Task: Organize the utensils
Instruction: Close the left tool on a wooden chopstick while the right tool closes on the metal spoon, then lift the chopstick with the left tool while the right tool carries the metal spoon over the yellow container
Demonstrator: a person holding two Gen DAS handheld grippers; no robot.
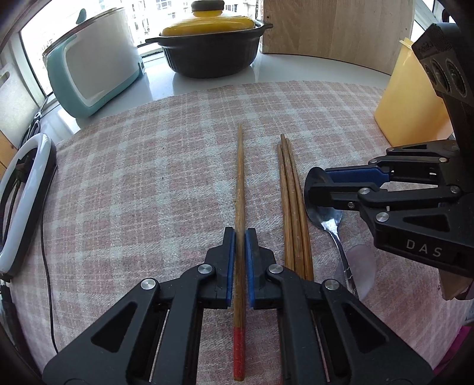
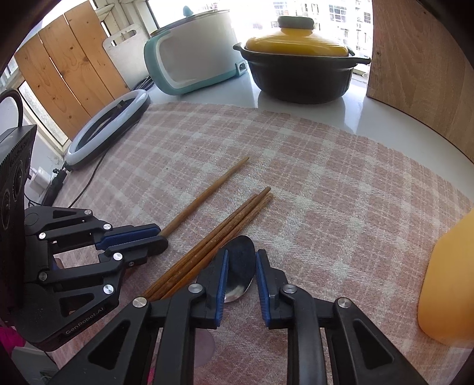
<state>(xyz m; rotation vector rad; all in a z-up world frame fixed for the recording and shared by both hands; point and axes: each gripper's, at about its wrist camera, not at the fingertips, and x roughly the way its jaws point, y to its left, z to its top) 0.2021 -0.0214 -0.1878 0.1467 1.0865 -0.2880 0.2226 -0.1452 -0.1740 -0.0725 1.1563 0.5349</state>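
Observation:
A wooden chopstick with a red end (image 1: 240, 189) lies on the pink checked cloth (image 1: 148, 192). My left gripper (image 1: 240, 237) is shut on it; it also shows in the right wrist view (image 2: 160, 237), with the chopstick (image 2: 213, 186) sticking out ahead. A bundle of three brown chopsticks (image 1: 291, 204) lies just right of it, also seen in the right wrist view (image 2: 225, 228). A metal spoon (image 1: 328, 222) lies right of the bundle. My right gripper (image 2: 241, 266) is open, its fingers either side of the spoon bowl (image 2: 241, 266).
A yellow plastic container (image 1: 408, 94) stands at the right. At the back stand a black pot with a yellow lid (image 1: 213, 41), a teal and white cooker (image 1: 91, 62) and a wooden board (image 1: 334, 26). A ring light (image 1: 20, 192) lies at the left edge.

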